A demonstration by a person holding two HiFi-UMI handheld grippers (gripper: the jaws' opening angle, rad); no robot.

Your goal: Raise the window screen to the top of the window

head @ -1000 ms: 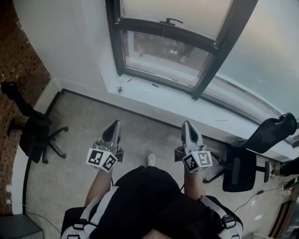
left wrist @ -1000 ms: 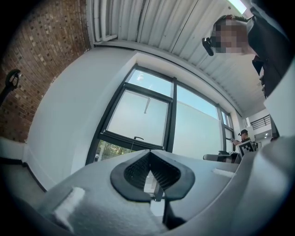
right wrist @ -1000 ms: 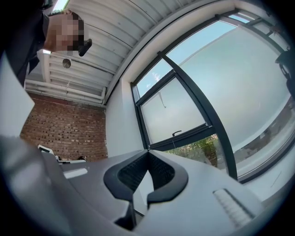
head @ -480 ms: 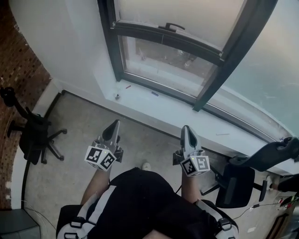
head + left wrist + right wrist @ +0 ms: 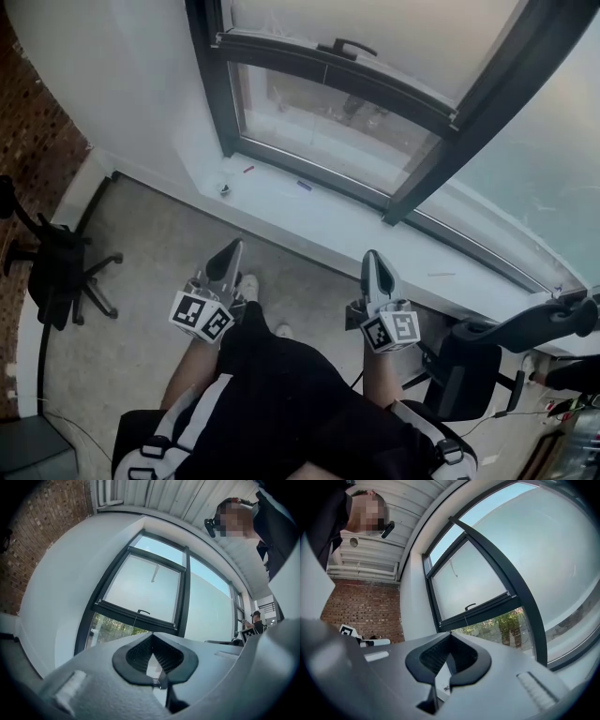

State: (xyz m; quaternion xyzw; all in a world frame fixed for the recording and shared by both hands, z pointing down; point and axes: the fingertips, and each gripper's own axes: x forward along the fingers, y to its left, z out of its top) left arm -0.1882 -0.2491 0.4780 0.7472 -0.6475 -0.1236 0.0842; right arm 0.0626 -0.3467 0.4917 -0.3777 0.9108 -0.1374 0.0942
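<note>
- Low in the head view, the left gripper [image 5: 231,251] and right gripper [image 5: 373,260] were held side by side above the floor [image 5: 141,309]. Each had its jaws pressed together on nothing and pointed toward the window.
- The step in hand looked like the approach, since neither gripper was near the screen.
- The window screen [image 5: 375,23], a frosted panel, filled the upper part of the frame. Its dark bottom bar [image 5: 319,67] hung partway down the window, with clear glass below it.
- The next move probably called for lifting a gripper to the small handle [image 5: 342,45] on that bar, spreading its jaws to take it, then pushing upward.
- A shoe [image 5: 248,286] showed just beside the left gripper.
- One office chair [image 5: 52,272] stood well apart at the left edge, and another [image 5: 473,370] stood near the right gripper at lower right and might crowd that arm.
- The white sill [image 5: 328,225] jutted out between the grippers and the glass, with a few small bits lying on it.
- A brick wall [image 5: 33,141] closed the upper left.
</note>
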